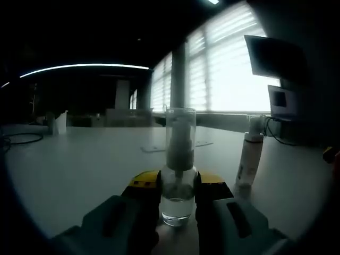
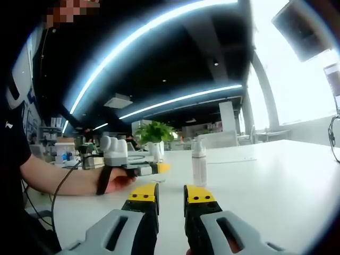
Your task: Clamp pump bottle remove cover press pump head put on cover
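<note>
A clear pump bottle (image 1: 178, 194) stands on the white table (image 1: 79, 170), a little liquid in its base. A tall transparent cover (image 1: 180, 130) sits over its white pump head. My left gripper (image 1: 178, 186) is shut on the bottle's lower body, yellow-tipped jaws pressed to both sides. In the right gripper view the left gripper (image 2: 151, 169) comes in from the left in a person's hand, and the bottle (image 2: 159, 151) at its tip is hard to make out. My right gripper (image 2: 171, 195) hovers low over the table (image 2: 276, 180), open by a narrow gap with nothing in it.
A white tube bottle (image 1: 248, 159) (image 2: 199, 162) stands upright to the right of the pump bottle. A dark monitor (image 1: 276, 58) and cables are at the far right. Flat sheets (image 1: 154, 149) lie behind the bottle. A potted plant (image 2: 154, 132) stands behind the left gripper.
</note>
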A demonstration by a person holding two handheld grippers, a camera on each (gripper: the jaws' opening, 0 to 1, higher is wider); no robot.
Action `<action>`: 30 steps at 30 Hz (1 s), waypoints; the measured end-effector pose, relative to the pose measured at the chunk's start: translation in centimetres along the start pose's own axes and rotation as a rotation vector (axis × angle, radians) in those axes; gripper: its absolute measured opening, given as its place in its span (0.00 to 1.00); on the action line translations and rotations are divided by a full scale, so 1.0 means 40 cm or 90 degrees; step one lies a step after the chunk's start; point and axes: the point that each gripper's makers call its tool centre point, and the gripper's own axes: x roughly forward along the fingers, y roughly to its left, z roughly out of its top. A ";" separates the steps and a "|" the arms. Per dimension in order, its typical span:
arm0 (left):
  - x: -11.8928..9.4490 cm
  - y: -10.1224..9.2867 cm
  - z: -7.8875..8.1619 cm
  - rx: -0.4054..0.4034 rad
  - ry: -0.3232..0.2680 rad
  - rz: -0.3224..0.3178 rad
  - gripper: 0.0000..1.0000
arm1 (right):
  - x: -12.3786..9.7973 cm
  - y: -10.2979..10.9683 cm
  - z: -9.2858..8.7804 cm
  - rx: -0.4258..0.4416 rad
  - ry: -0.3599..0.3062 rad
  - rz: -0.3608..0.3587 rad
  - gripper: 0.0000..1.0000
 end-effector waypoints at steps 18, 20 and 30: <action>-0.009 -0.032 0.001 0.012 0.006 -0.041 0.30 | -0.002 -0.003 0.011 0.002 -0.013 -0.007 0.14; -0.012 -0.027 0.002 0.007 0.005 -0.043 0.31 | -0.002 -0.004 0.011 0.002 -0.013 -0.008 0.14; -0.047 -0.010 0.013 -0.009 -0.005 -0.050 0.38 | -0.003 -0.006 0.008 -0.002 -0.011 -0.007 0.14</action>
